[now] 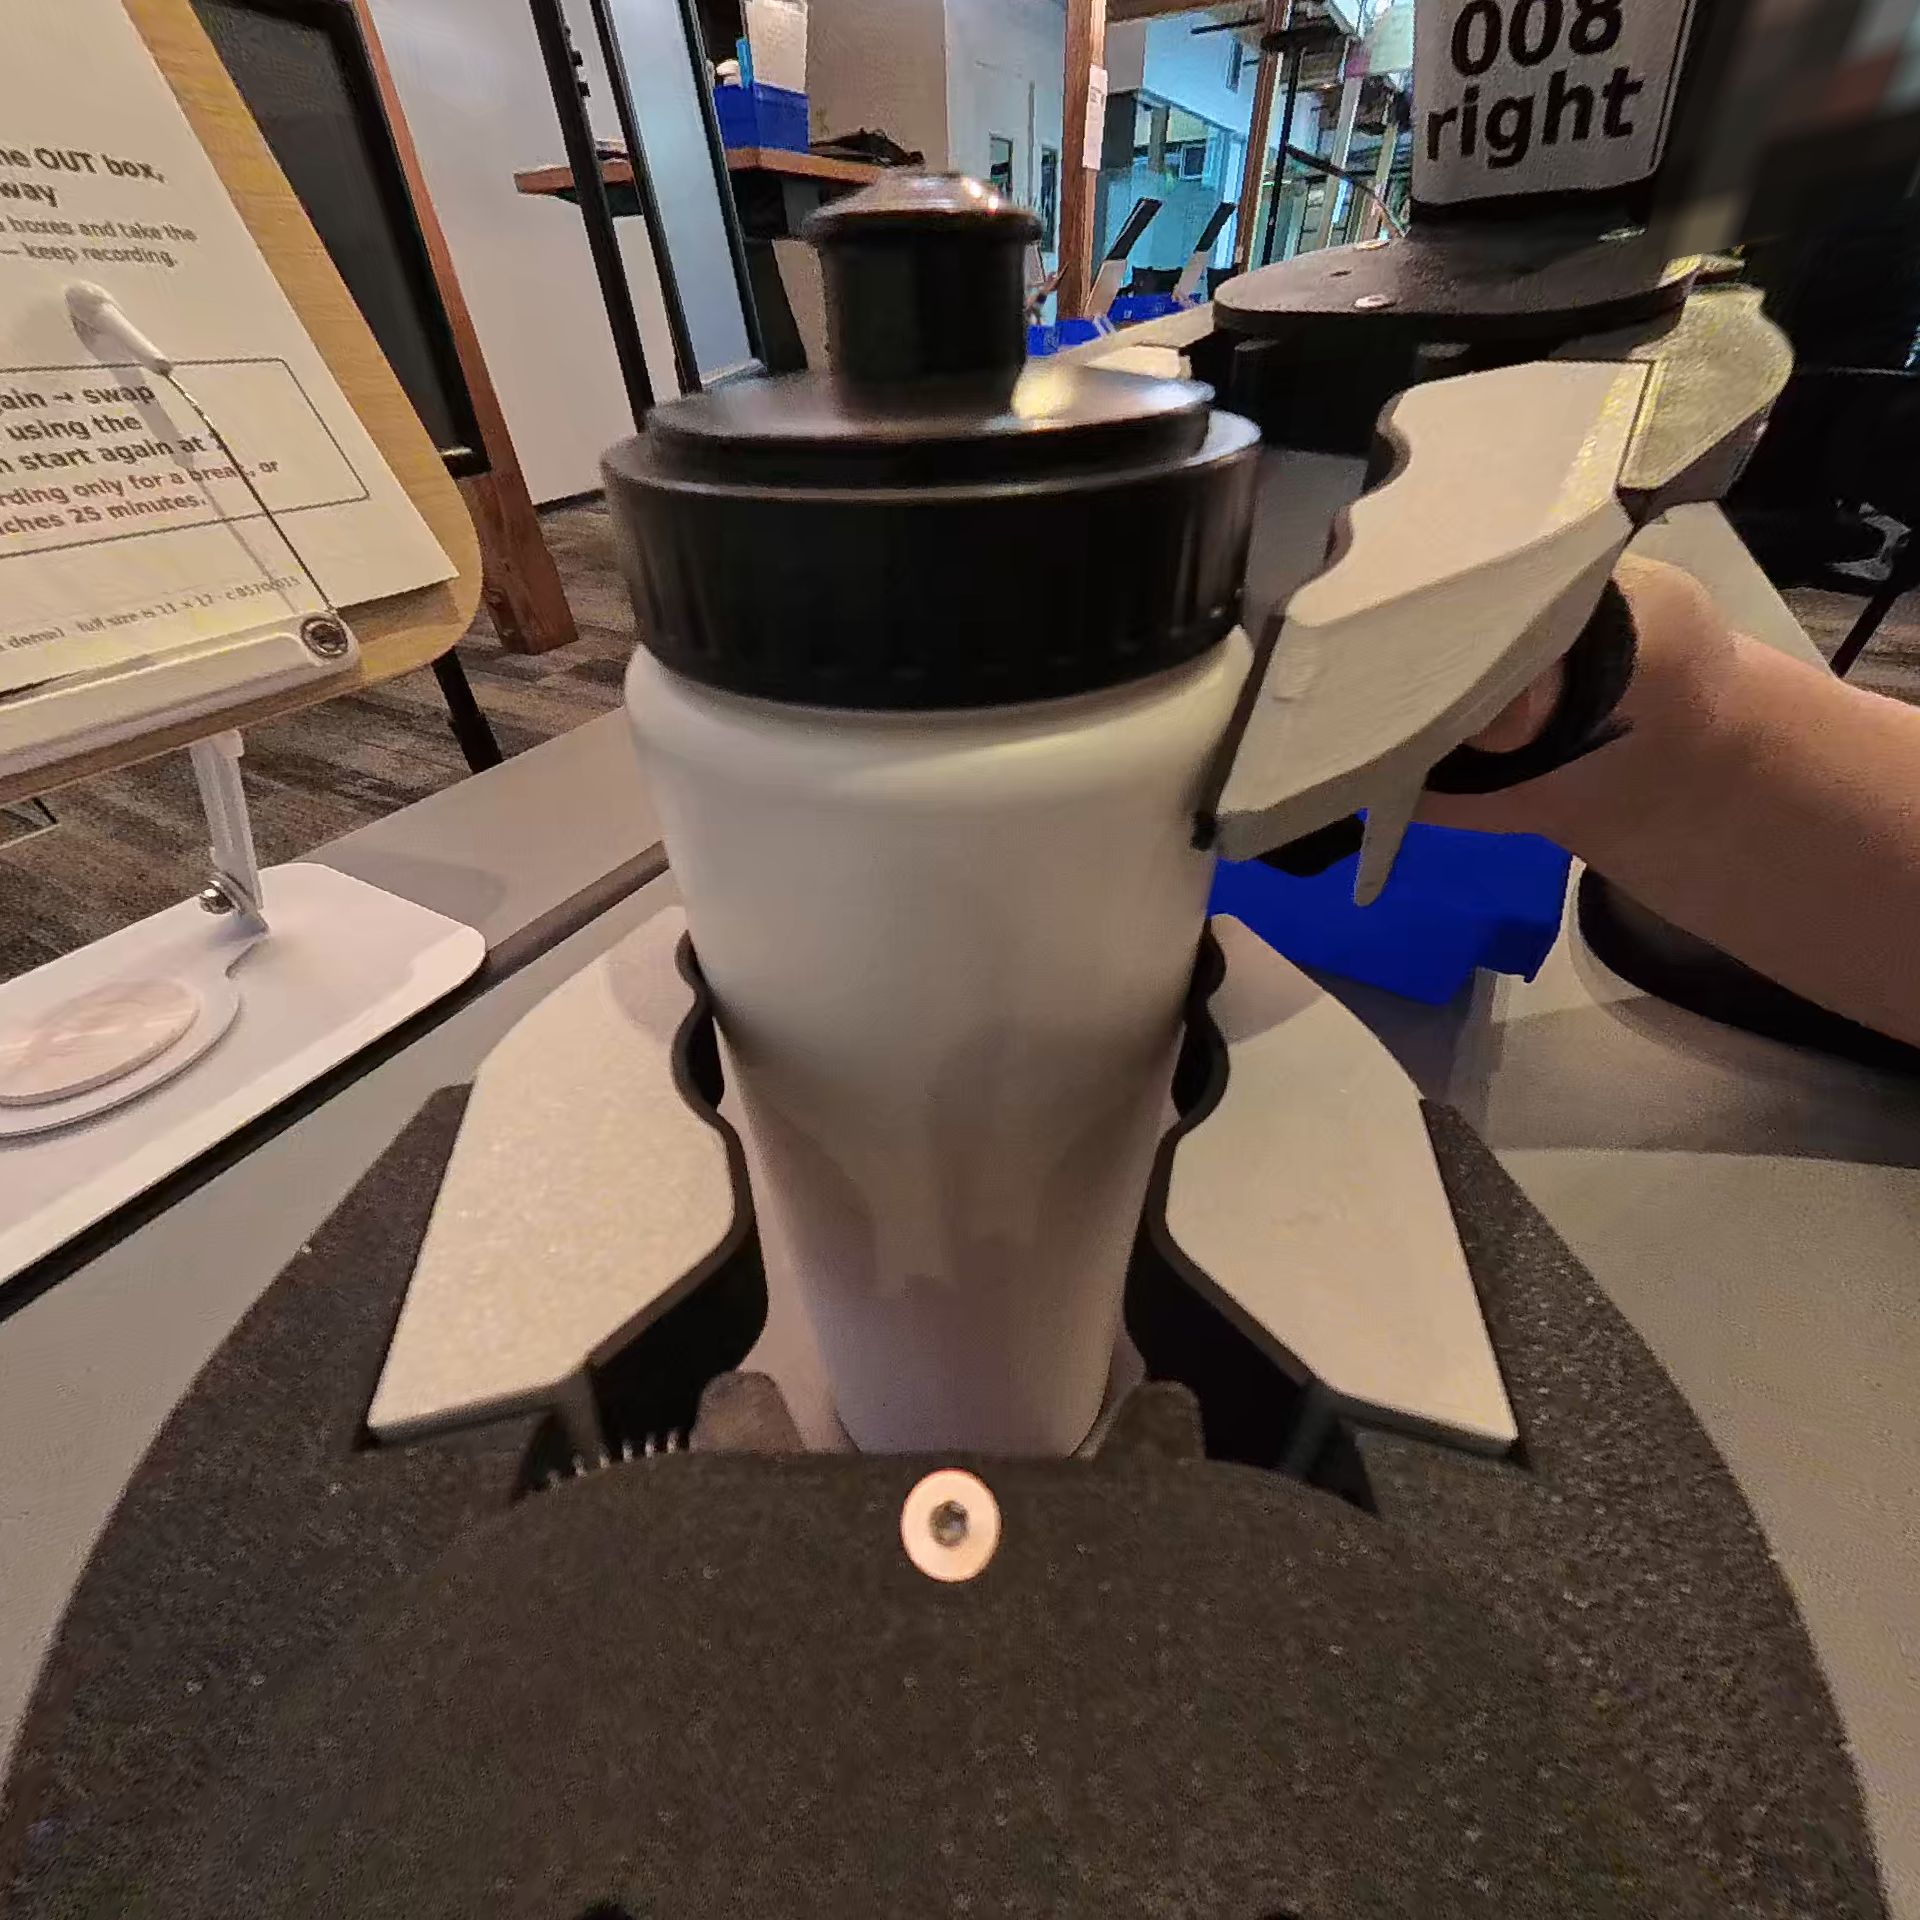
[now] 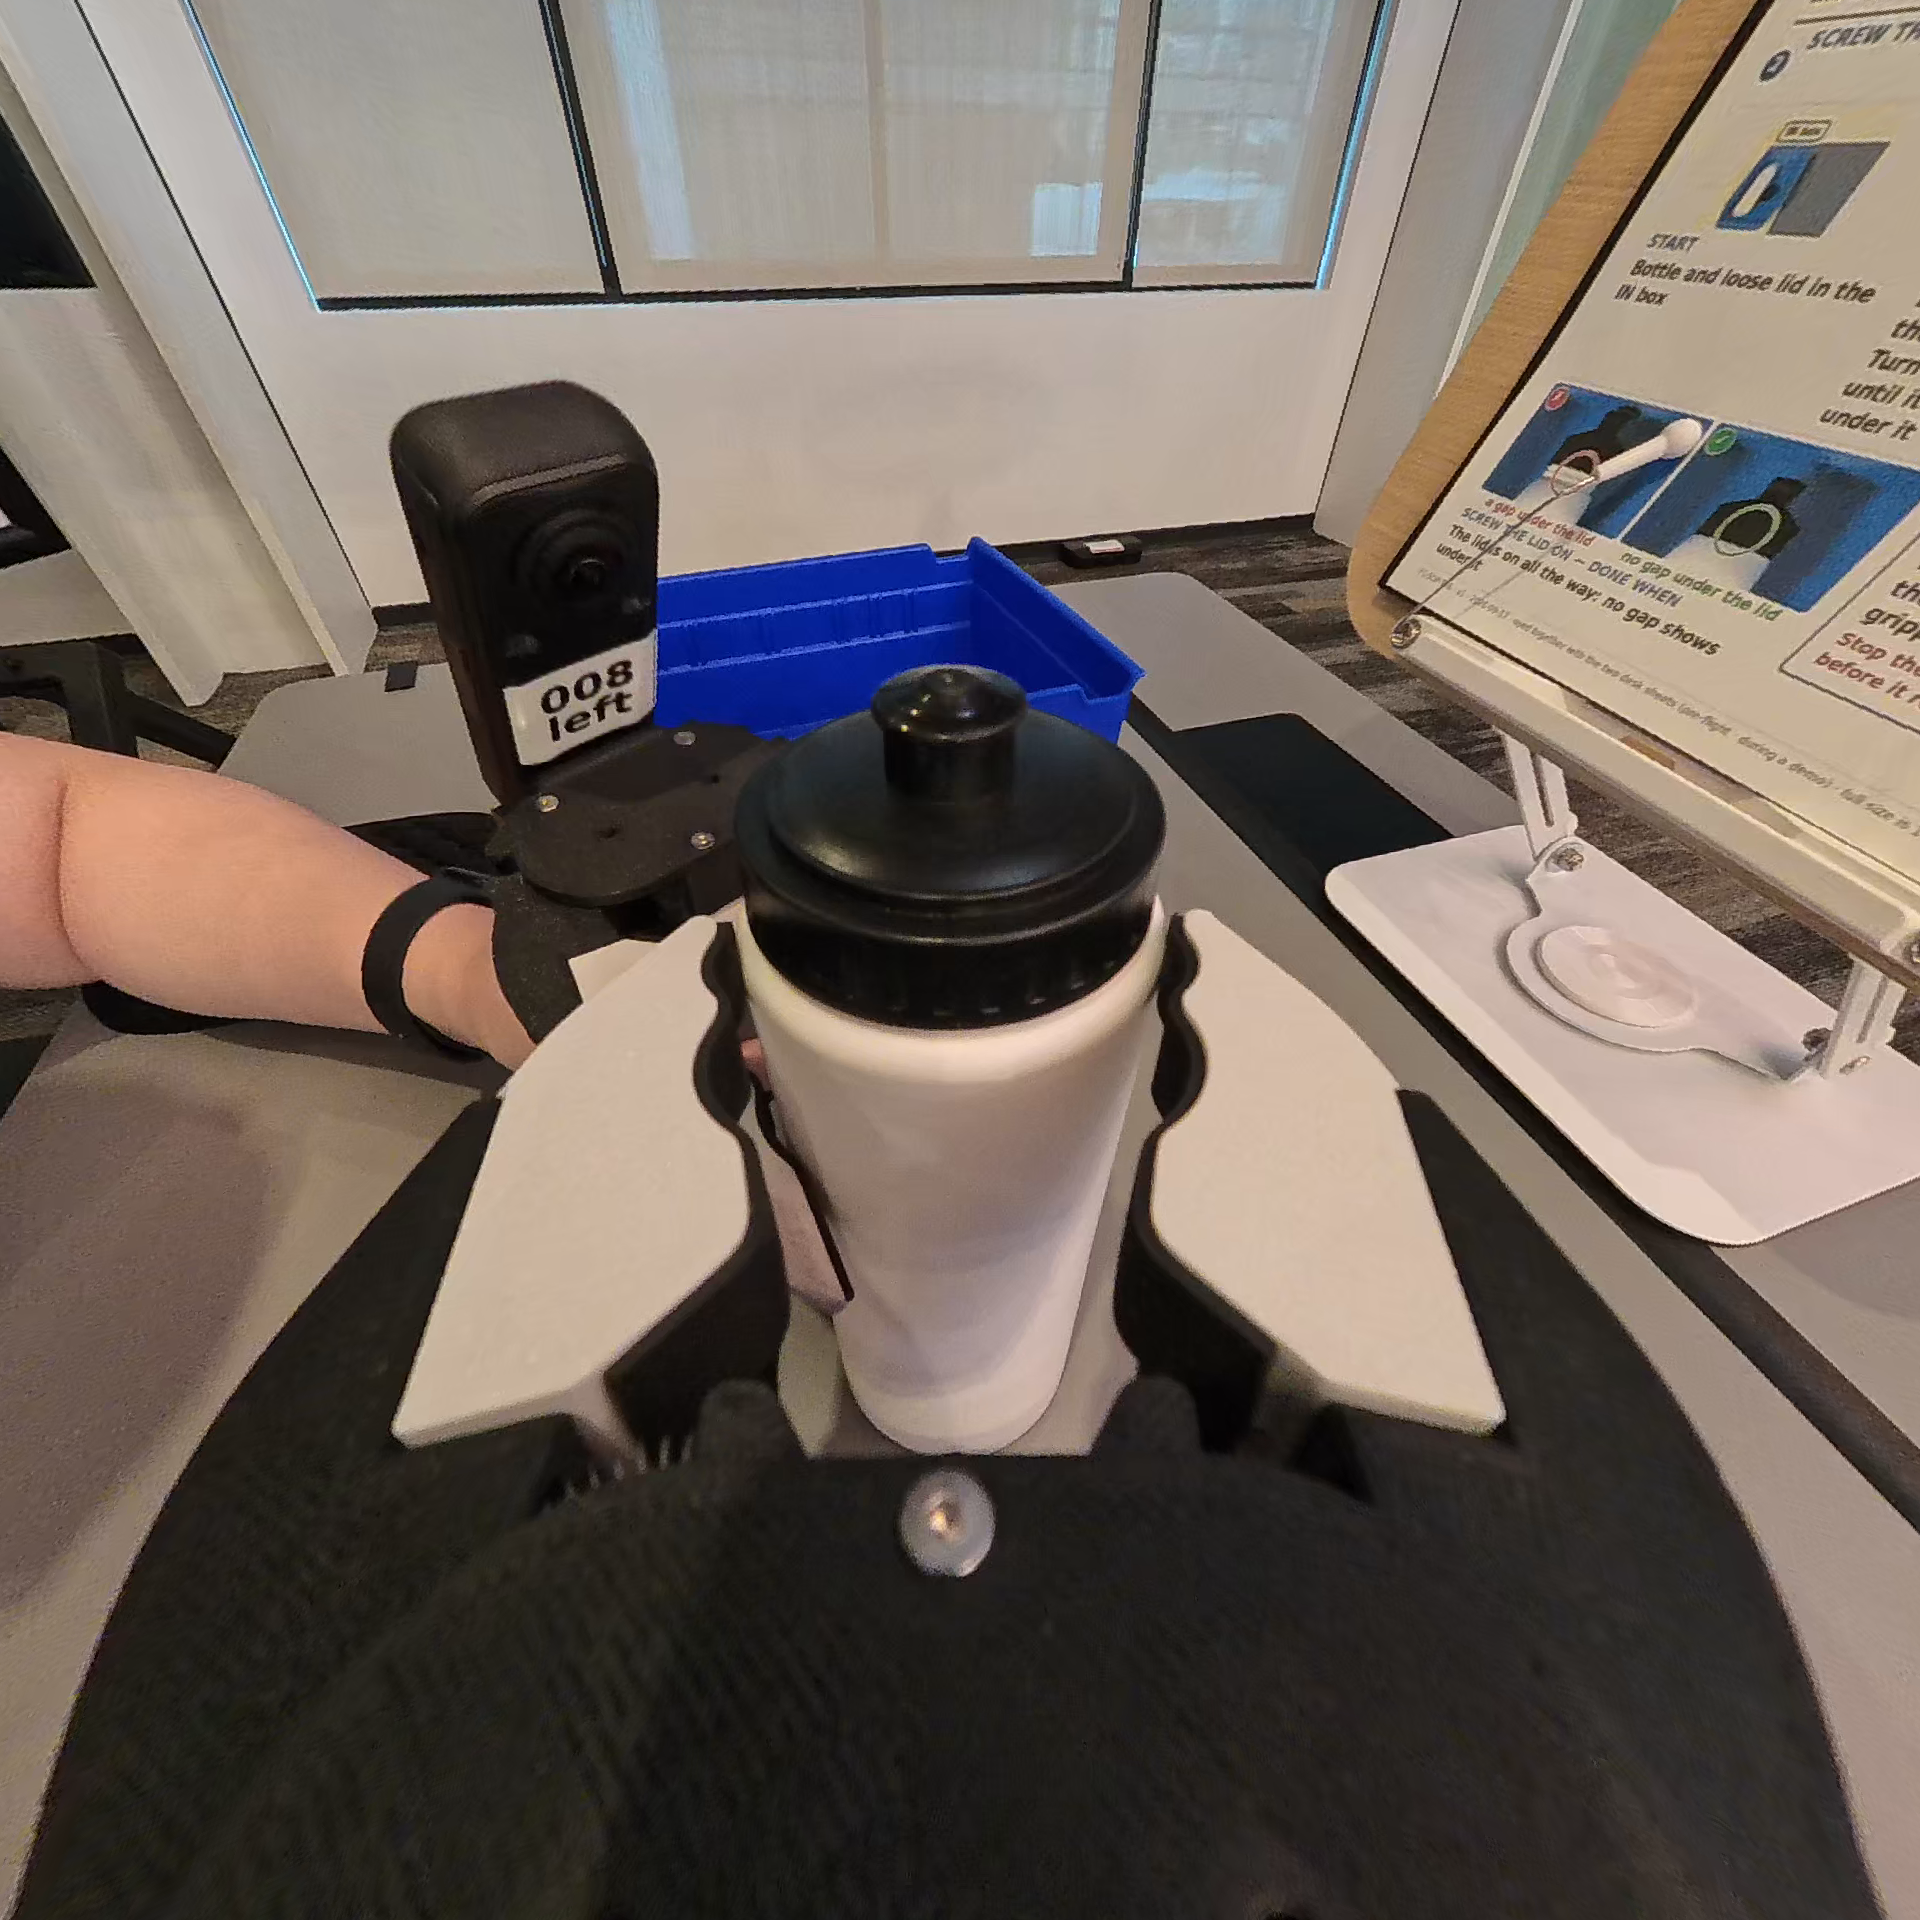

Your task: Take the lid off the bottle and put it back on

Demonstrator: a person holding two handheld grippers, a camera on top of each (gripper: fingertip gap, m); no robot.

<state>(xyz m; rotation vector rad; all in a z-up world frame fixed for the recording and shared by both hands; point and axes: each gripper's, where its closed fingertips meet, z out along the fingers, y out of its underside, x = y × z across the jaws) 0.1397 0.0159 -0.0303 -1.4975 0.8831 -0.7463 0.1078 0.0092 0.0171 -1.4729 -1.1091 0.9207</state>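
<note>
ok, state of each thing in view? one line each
bottle: upright, held between both tongs
lid: on the bottle, no gap showing under it
spout: looks pushed down
left tongs: shut on the bottle's body
right tongs: shut on the bottle, below the lid
blue bin: behind the bottle, looks empty
instruction stand: tilted, sheet clipped on

Office-like lab: grey desks point(image 2: 1226, 634), carpet floor point(image 1: 582, 675), instruction board on stand point(image 2: 1662, 416), blue bins point(image 2: 883, 634).
</note>
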